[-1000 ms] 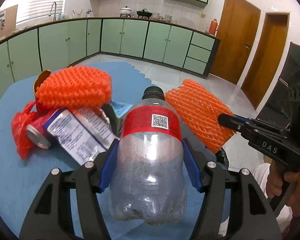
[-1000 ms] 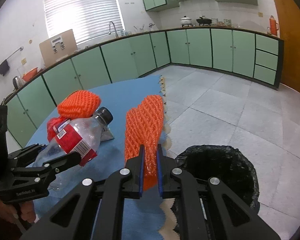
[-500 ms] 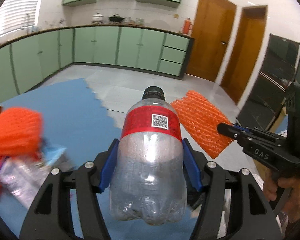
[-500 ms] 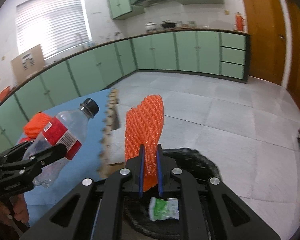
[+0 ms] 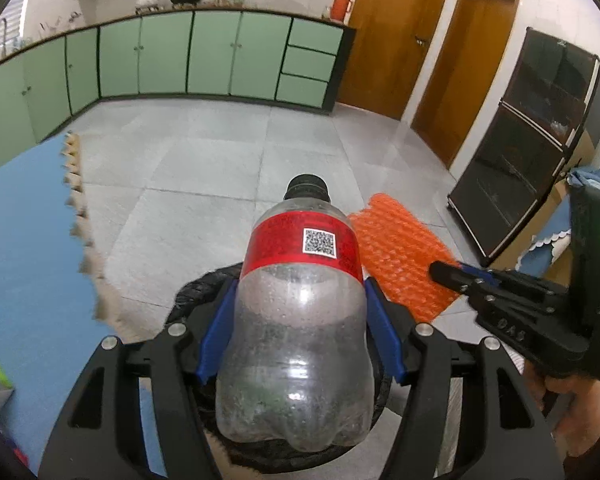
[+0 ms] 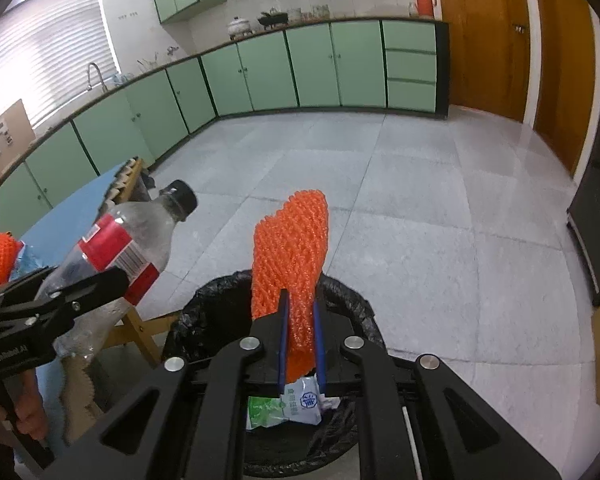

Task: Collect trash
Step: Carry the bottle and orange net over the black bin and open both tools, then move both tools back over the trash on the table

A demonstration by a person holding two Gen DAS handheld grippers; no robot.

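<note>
Now both grippers hang over the black-lined trash bin (image 6: 342, 304), each with a piece of trash. The left gripper (image 5: 300, 340) has its blue fingers (image 5: 216, 332) pressed against the sides of a clear plastic bottle (image 5: 296, 344), gripping it at the lower body; the bottle has a red label (image 5: 300, 246) and a black cap (image 5: 307, 188) that points away toward twelve o'clock. In the right wrist view the same bottle lies tilted at about nine o'clock, cap up and to the right, just left of the bin's rim.

The right gripper (image 6: 300, 320) has its fingers drawn narrow around the lower end of an orange foam net (image 6: 290, 248), which stands up from them toward twelve o'clock, directly above the bin's opening. Its fingers have just been opening a little, with the net between them and still touching both.

Inside the bin, at six o'clock below the net, lies a green and white wrapper (image 6: 286, 406). The blue-covered bench (image 5: 24, 264) runs off at nine o'clock in the left wrist view, and on it, seen from the right wrist, another orange net (image 6: 0, 256) rests well apart from the bin. A hand (image 5: 572, 408) holds the right gripper's handle at four o'clock.
</note>
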